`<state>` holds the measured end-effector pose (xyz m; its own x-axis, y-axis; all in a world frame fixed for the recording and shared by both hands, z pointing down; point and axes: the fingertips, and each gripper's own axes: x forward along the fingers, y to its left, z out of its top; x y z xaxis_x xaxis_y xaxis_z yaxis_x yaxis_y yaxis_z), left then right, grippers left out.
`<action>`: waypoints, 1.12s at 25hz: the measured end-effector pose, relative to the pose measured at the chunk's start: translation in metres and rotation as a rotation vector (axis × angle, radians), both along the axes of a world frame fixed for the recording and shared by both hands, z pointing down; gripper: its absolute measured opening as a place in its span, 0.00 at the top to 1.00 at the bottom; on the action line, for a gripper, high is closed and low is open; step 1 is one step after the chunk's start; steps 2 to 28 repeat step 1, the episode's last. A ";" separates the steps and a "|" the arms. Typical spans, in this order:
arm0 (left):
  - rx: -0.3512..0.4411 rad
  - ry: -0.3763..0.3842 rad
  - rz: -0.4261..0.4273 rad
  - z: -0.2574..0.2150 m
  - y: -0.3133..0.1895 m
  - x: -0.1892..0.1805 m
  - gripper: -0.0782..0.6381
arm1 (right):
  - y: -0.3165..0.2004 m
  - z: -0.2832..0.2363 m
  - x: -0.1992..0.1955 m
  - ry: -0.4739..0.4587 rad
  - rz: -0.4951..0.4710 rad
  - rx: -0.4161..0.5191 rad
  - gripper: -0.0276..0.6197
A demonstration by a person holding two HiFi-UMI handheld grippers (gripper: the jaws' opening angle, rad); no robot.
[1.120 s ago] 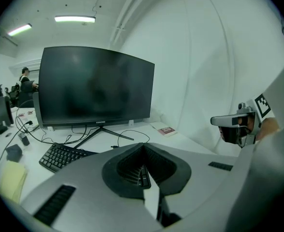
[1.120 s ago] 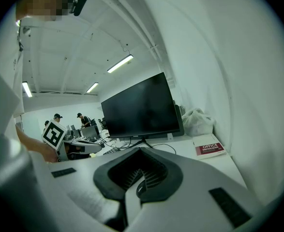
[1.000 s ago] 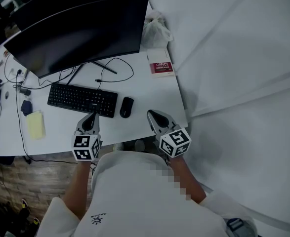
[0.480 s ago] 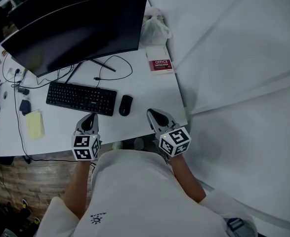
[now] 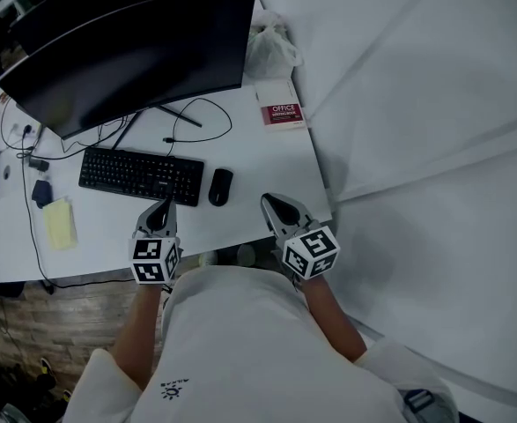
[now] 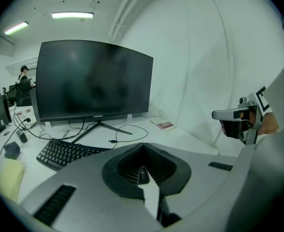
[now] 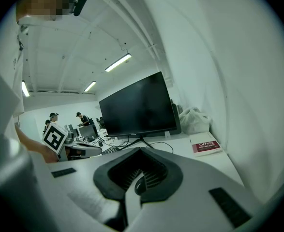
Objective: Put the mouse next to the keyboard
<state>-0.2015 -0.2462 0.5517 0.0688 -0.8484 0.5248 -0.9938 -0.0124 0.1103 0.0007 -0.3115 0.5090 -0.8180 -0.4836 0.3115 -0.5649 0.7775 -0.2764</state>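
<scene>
The black mouse [image 5: 220,186] lies on the white desk [image 5: 267,170], just off the right end of the black keyboard [image 5: 141,175] and a small gap away from it. The keyboard [image 6: 64,151] also shows at the left of the left gripper view. My left gripper [image 5: 162,210] hovers at the desk's near edge, below the keyboard's right end, its jaws shut and empty. My right gripper [image 5: 269,204] hangs to the right of the mouse, near the desk's front right corner, also shut on nothing. Neither gripper touches the mouse.
A large dark monitor [image 5: 126,55] stands behind the keyboard, with cables [image 5: 196,122] trailing from its stand. A red book [image 5: 283,115] and a plastic bag [image 5: 269,47] sit at the back right. A yellow pad [image 5: 61,223] lies at the left. White sheeting [image 5: 417,130] hangs to the right.
The desk and its objects drift slightly left and up in the head view as the camera shifts. Both grippers stay where they were, and the mouse and keyboard keep their places.
</scene>
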 end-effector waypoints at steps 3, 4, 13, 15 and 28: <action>0.001 0.001 0.002 0.000 -0.001 0.001 0.87 | 0.000 0.000 0.001 0.000 0.000 0.000 0.93; 0.001 0.001 0.002 0.000 -0.001 0.001 0.87 | 0.000 0.000 0.001 0.000 0.000 0.000 0.93; 0.001 0.001 0.002 0.000 -0.001 0.001 0.87 | 0.000 0.000 0.001 0.000 0.000 0.000 0.93; 0.001 0.001 0.002 0.000 -0.001 0.001 0.87 | 0.000 0.000 0.001 0.000 0.000 0.000 0.93; 0.001 0.001 0.002 0.000 -0.001 0.001 0.87 | 0.000 0.000 0.001 0.000 0.000 0.000 0.93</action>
